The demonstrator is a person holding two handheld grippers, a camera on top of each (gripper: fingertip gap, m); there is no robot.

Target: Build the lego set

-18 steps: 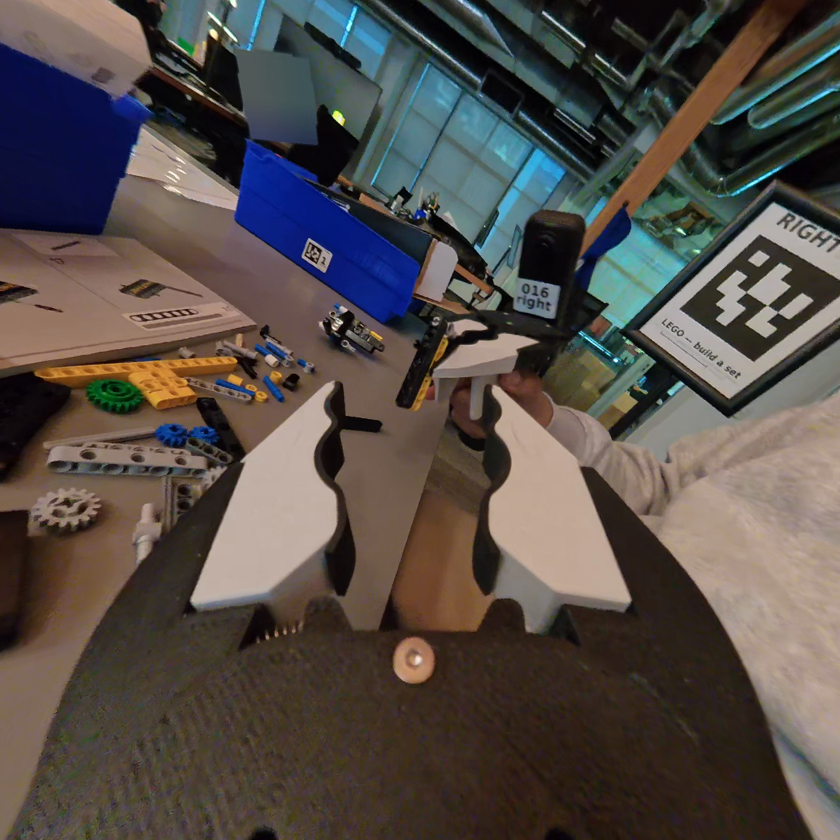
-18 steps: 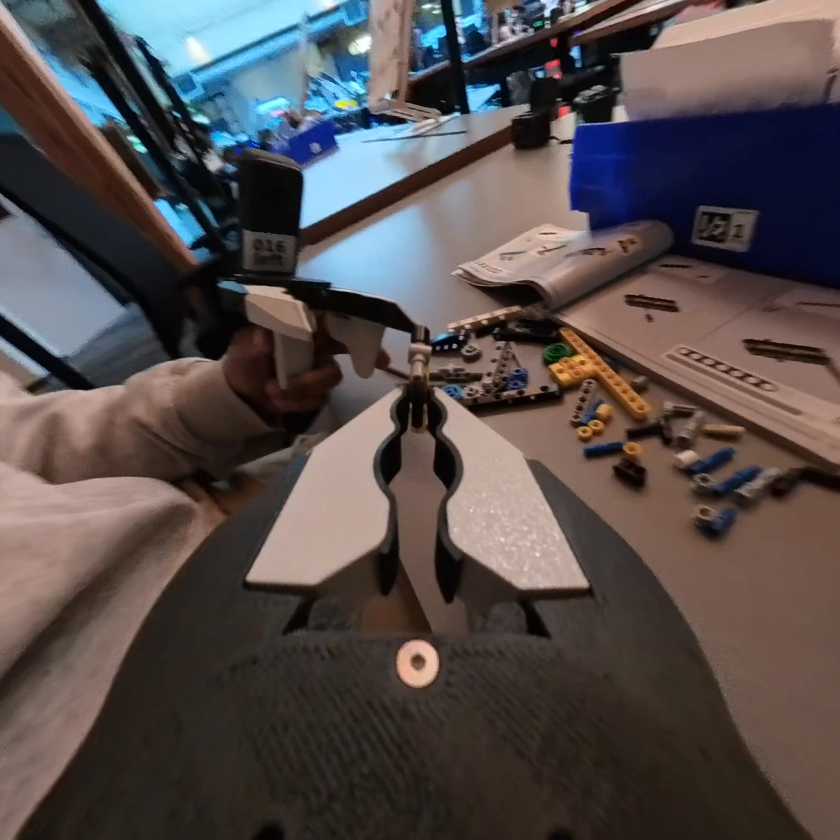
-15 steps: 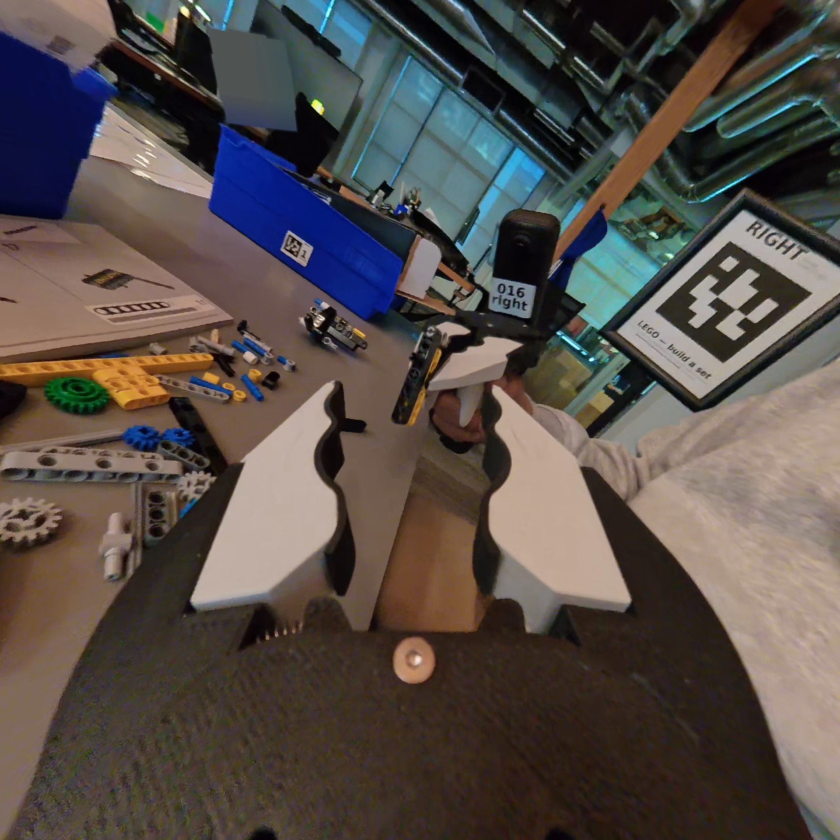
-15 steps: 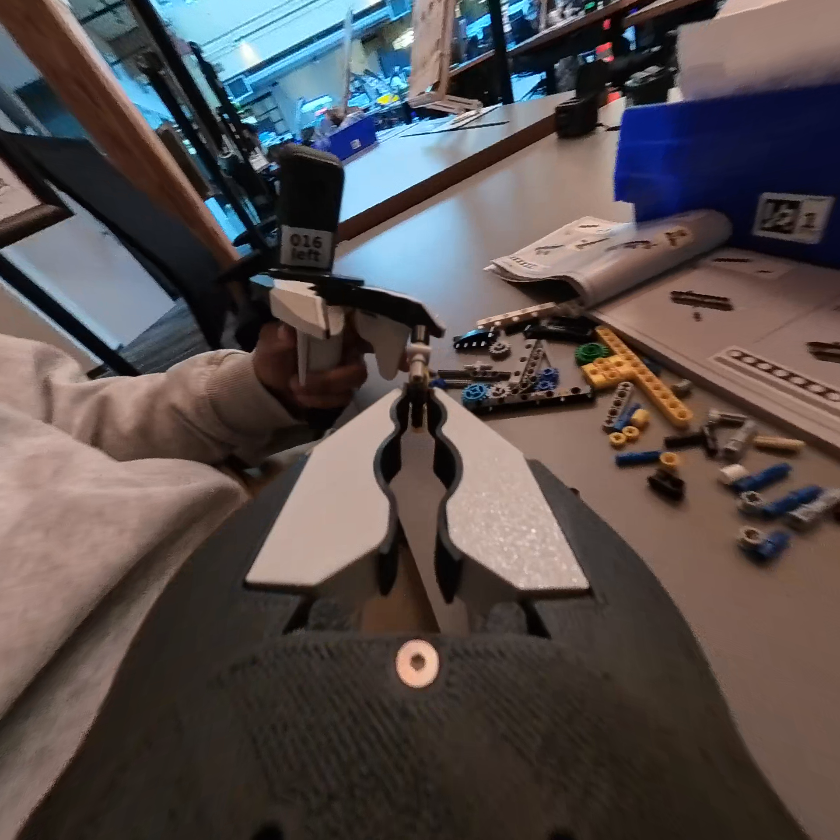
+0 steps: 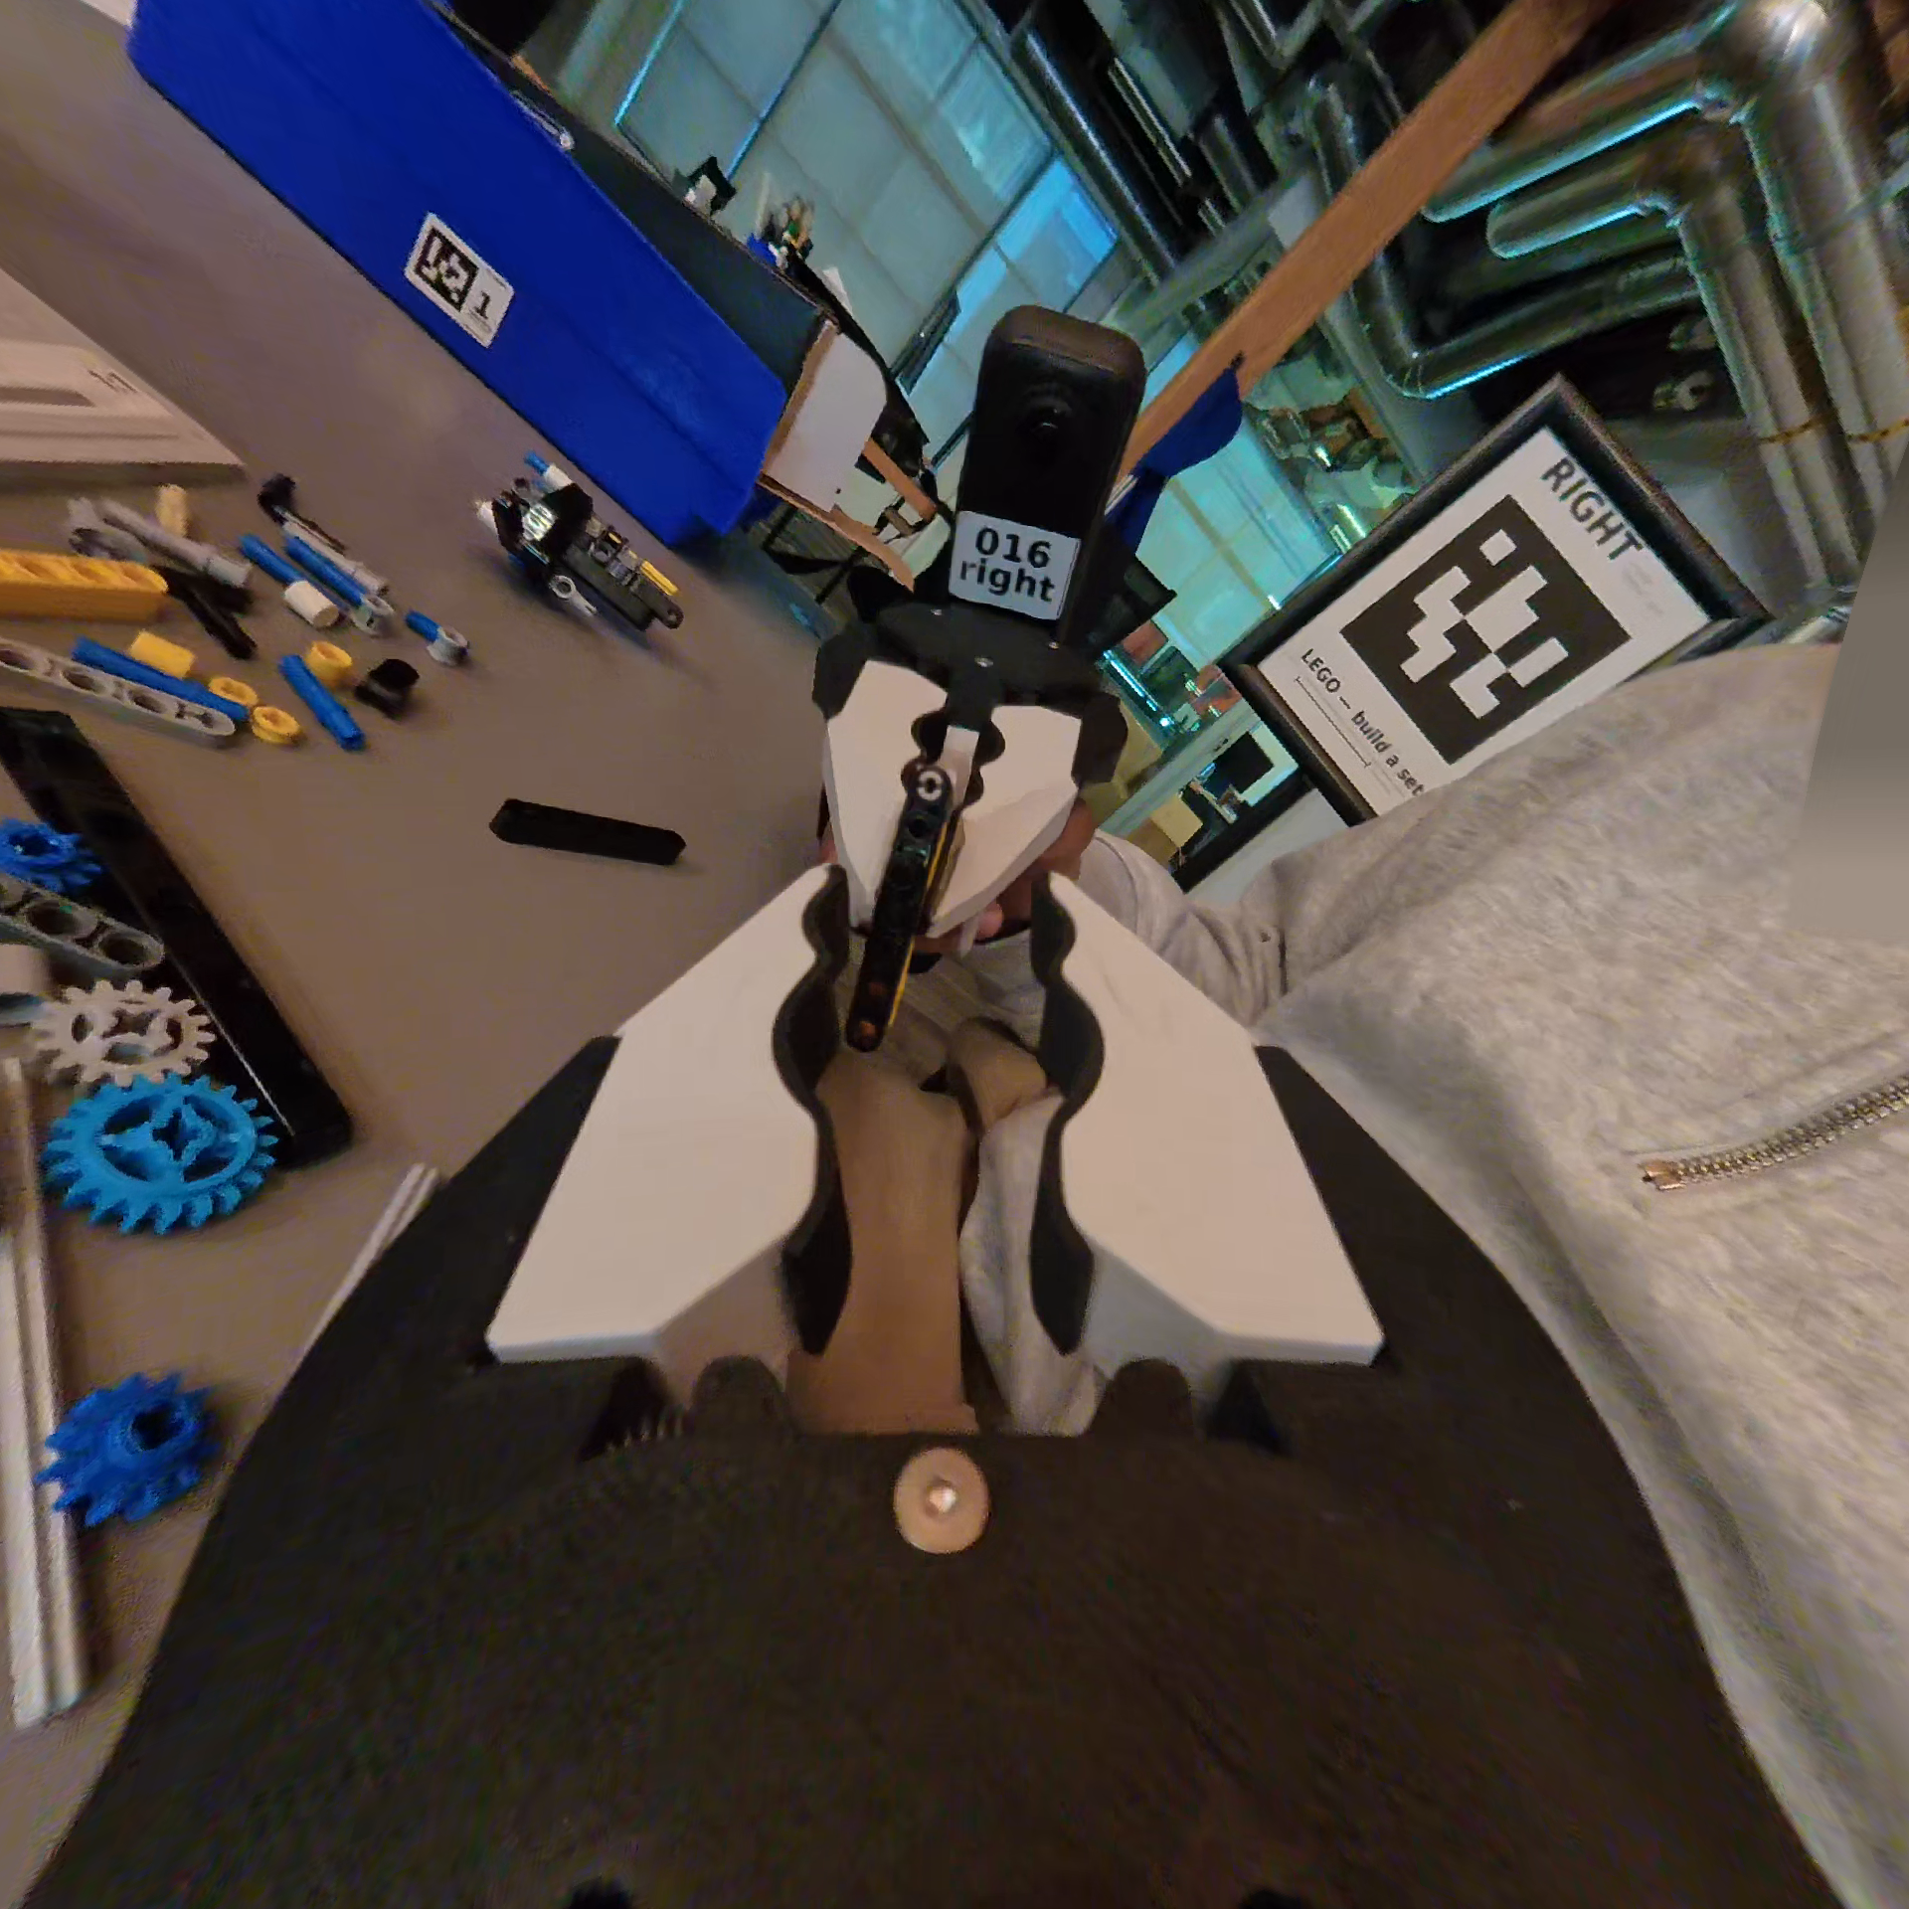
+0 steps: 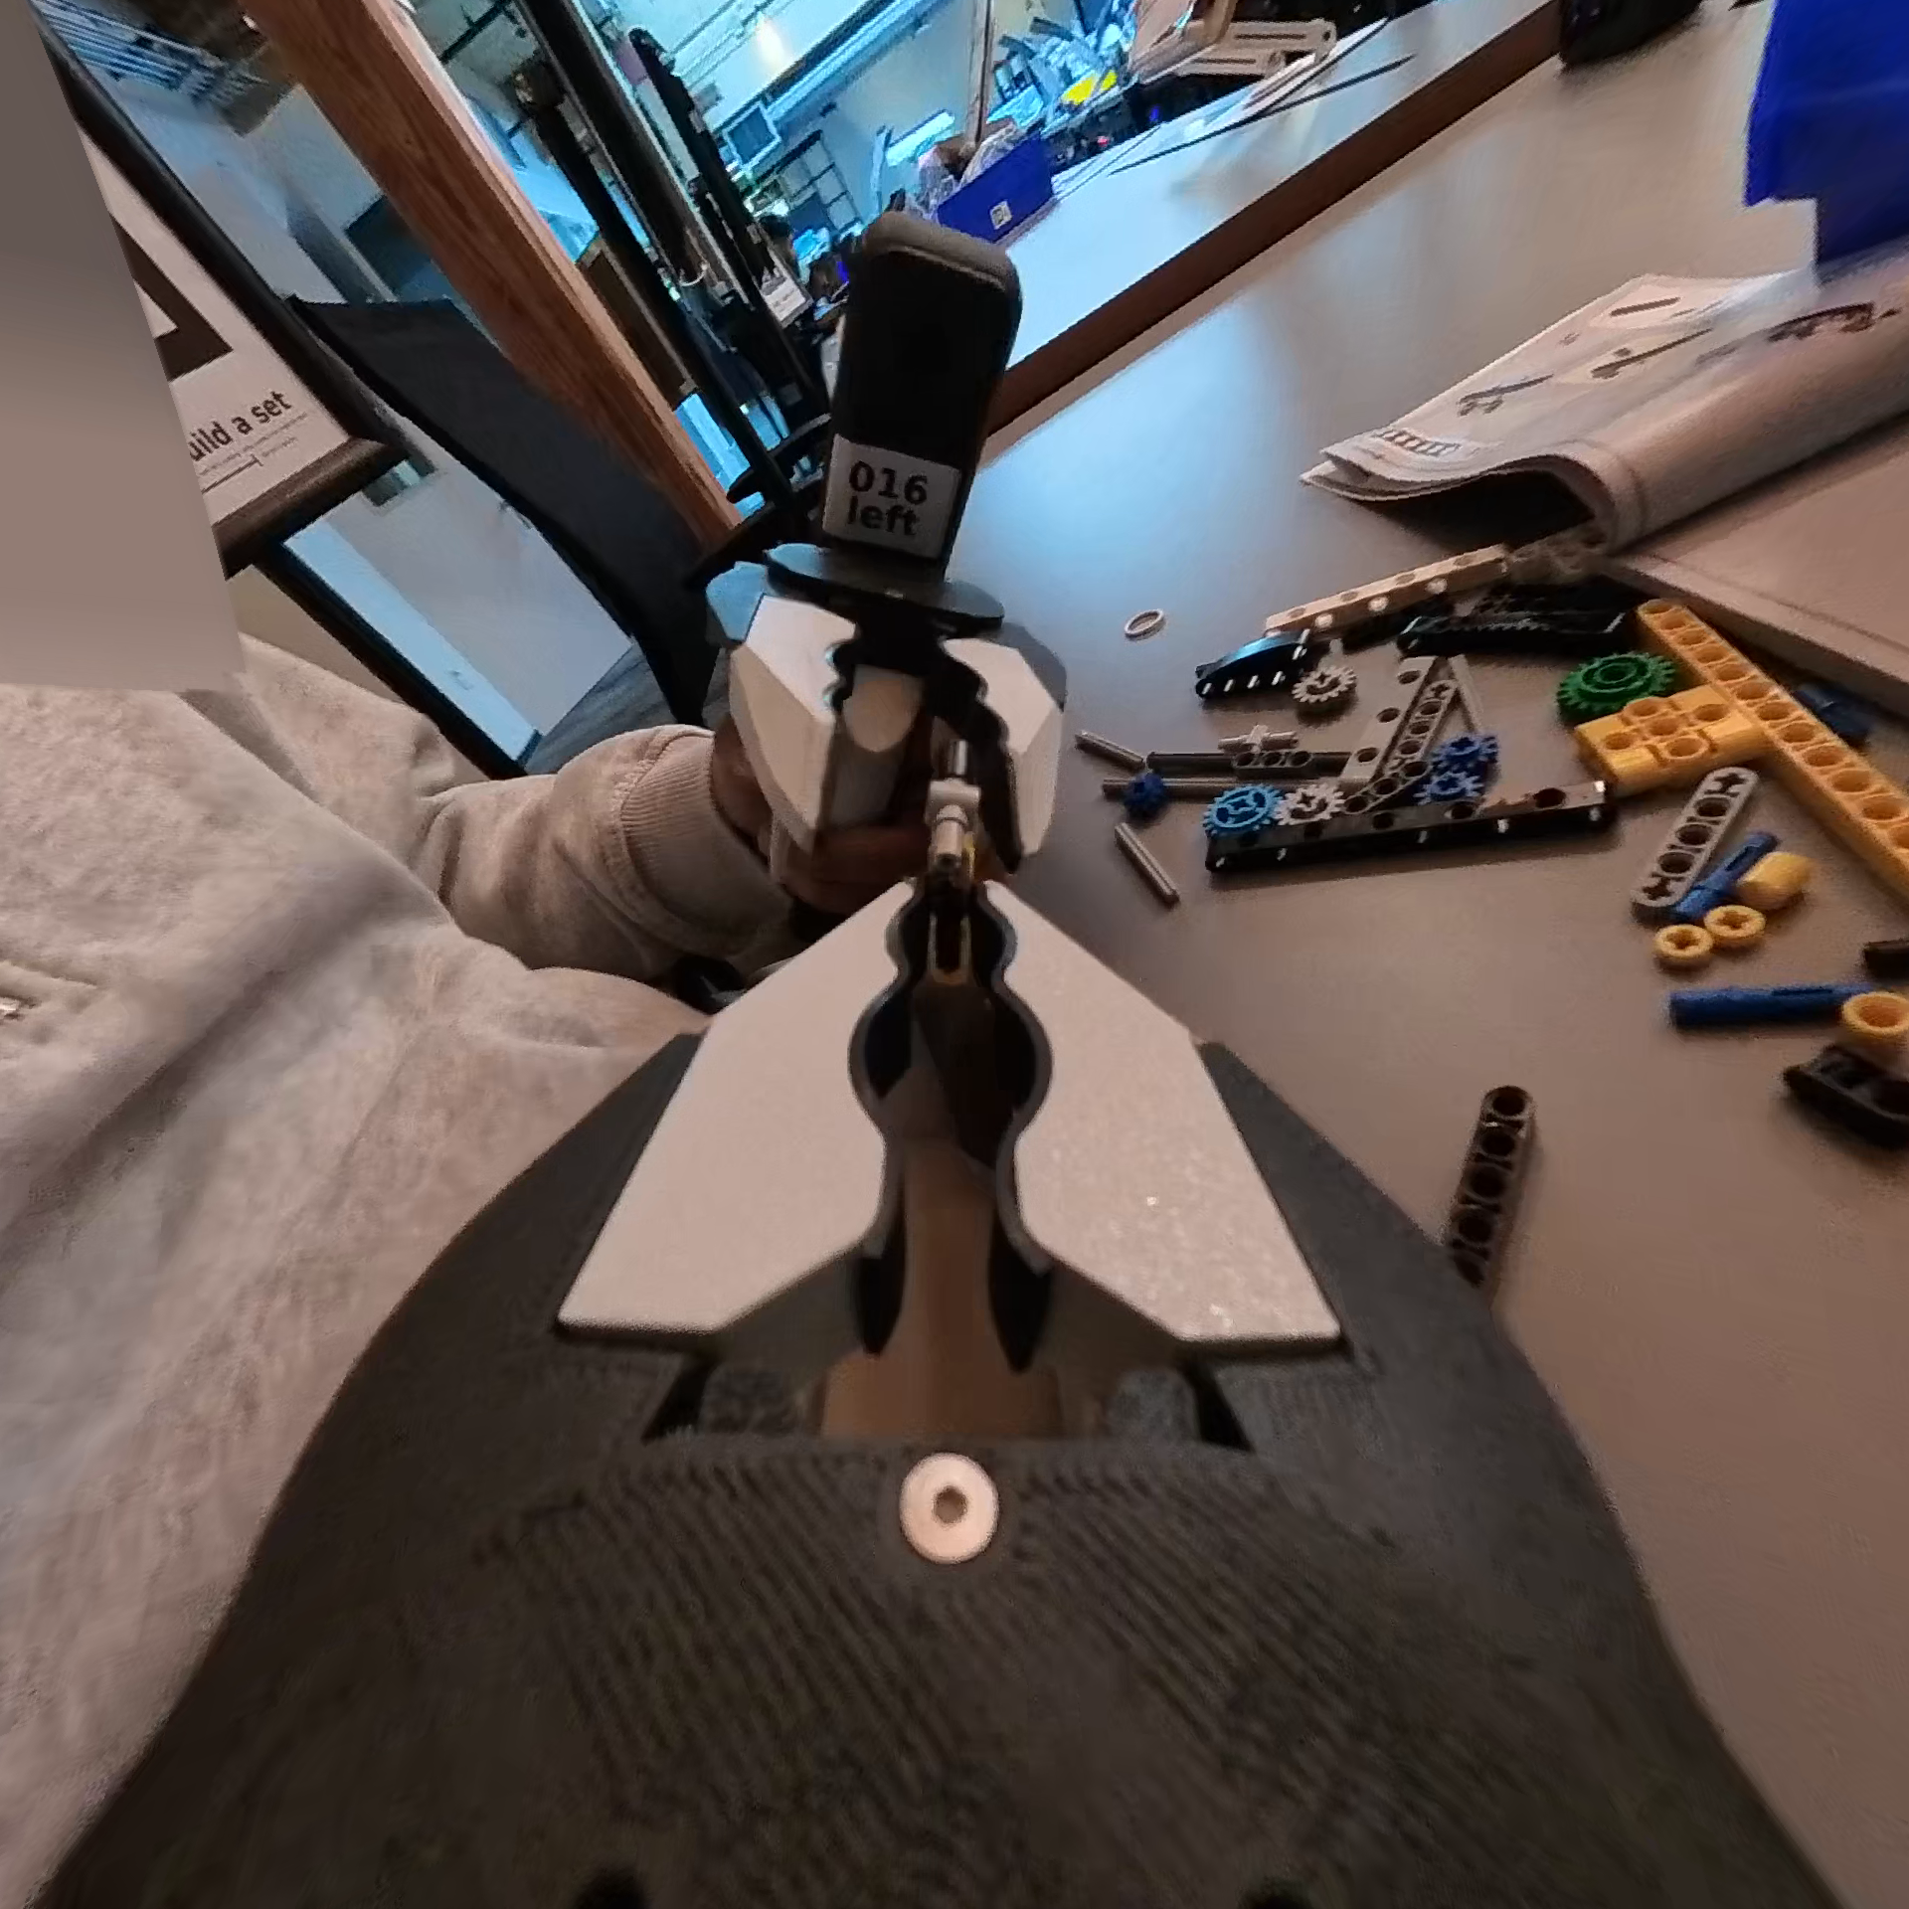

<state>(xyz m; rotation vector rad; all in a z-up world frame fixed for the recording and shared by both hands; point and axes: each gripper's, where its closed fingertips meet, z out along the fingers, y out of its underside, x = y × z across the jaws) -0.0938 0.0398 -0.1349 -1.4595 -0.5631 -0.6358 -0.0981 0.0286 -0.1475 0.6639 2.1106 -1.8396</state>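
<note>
My right gripper (image 6: 950,919) is shut on a black and yellow beam assembly (image 6: 950,857) with a white pin at its far end, held in the air off the table's edge. In the left wrist view the right gripper (image 5: 935,816) faces me and the assembly (image 5: 899,909) hangs down from it. My left gripper (image 5: 940,909) is open, and the assembly's lower end lies between its fingers without clear contact. In the right wrist view the left gripper (image 6: 930,764) stands just beyond the assembly's tip.
Loose parts lie on the grey table (image 5: 434,930): a short black beam (image 5: 587,832), blue gears (image 5: 155,1152), a small sub-assembly (image 5: 579,558), a yellow frame (image 6: 1756,723), a green gear (image 6: 1617,687). A blue bin (image 5: 465,238), a booklet (image 6: 1612,413) and a framed sign (image 5: 1477,640) stand around. The tips of both grippers are at nearly the same place. Both grippers' tips are roughly 15 centimetres from the green gear (image 6: 1617,687).
The two grippers have come together face to face. The left gripper has swung right toward the held assembly and its fingers have narrowed somewhat. The right gripper stays shut on the assembly.
</note>
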